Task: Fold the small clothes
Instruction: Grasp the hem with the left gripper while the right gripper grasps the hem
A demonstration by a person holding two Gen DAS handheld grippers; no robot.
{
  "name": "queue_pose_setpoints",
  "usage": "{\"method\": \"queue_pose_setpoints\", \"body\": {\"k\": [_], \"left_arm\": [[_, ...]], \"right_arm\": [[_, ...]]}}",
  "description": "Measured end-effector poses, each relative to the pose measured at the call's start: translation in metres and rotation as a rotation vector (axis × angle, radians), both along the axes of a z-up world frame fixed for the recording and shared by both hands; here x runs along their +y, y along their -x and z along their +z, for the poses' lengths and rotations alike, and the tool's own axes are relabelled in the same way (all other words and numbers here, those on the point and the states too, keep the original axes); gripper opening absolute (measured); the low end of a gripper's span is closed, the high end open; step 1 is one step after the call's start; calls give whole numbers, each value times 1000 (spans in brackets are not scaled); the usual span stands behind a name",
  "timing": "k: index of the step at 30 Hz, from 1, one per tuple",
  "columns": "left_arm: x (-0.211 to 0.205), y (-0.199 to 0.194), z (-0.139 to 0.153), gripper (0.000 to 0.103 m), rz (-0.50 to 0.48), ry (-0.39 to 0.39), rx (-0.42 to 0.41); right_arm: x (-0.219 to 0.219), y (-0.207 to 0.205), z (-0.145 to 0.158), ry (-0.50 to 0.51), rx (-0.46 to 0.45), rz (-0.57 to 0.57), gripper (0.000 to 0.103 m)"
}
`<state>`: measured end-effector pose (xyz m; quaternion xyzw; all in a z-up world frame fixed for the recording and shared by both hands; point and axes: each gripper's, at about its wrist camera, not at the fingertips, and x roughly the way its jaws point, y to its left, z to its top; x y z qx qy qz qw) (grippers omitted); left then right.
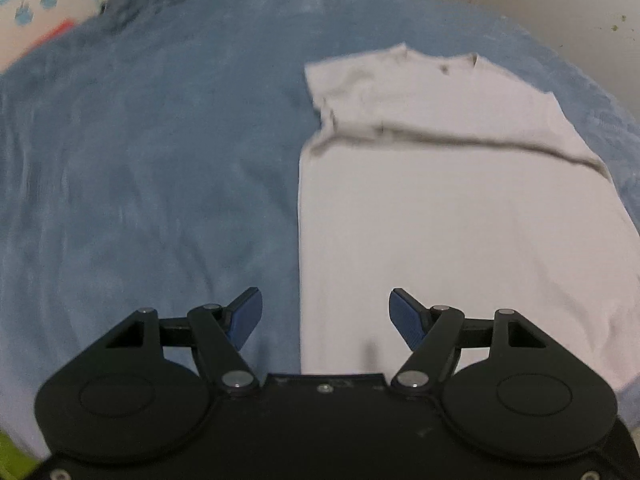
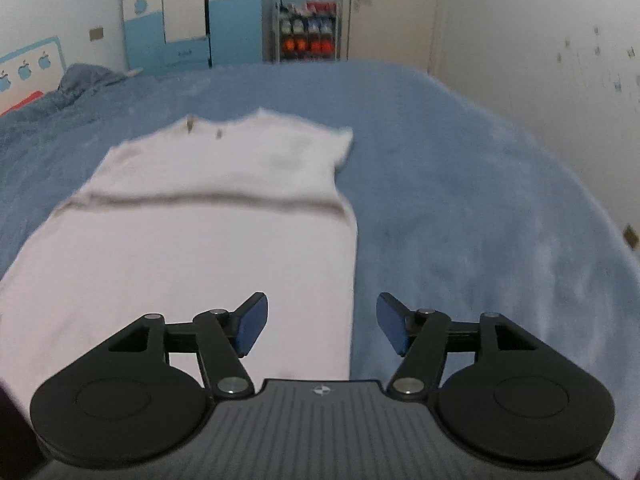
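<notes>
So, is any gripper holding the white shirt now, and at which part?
Nothing is held. The left gripper and right gripper are both open above the white shirt lying on the blue blanket.

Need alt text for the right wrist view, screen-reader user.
A white T-shirt lies partly folded on a blue blanket, collar at the far end. The open right hand-held gripper hovers over the shirt's near right edge, empty. Behind: a blue-and-white wardrobe.

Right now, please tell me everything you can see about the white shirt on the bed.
The white shirt is a soft, knit-looking garment lying flat on the blue blanket, neckline away from the cameras. Its sides look folded inward, giving straight long edges, and a crease crosses its upper part. Both open claws hover near its closer end; neither visibly touches it.
</notes>
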<state>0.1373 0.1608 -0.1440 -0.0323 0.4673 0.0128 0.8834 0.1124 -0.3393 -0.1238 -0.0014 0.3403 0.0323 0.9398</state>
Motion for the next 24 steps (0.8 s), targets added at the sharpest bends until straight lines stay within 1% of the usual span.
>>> {"method": "queue_pose_setpoints", "body": {"k": [3,5,7,8,9,13,15,20,21,22,23,24], "left_arm": [[1,19,-18,72,25,17,67],[4,23,-33,72,49,32,133],[3,31,-44,72,53,48,193],[2,34,-47,72,45,51,205],[-1,38,-51,72,32,47,215],[-11,38,-57,72,13,8,217],[-12,34,-58,72,14,17,237],[-9,26,-62,74,-6,31,242],[-9,27,-62,73,-14,35,236],[-7,28,-62,71,-22,42,231],[-4,20,-67,67,-29,54,227],[-3,20,-67,65,-31,66,222]], "right_arm": [[-7,17,-19,-10,71,-27,74],[-12,25,-31,-35,115,-40,74],[-15,34,-38,-61,145,-49,74],[-17,37,-42,-74,156,-49,75],[-18,39,-46,-86,167,-46,78],[-12,39,-55,-114,206,-33,80],[-5,40,-57,-100,208,-32,85],[7,34,-60,-89,218,-13,86],[8,33,-60,-94,219,-11,84],[8,32,-61,-98,221,-7,77],[8,30,-61,-109,228,3,58],[8,29,-61,-122,234,8,39]]}}
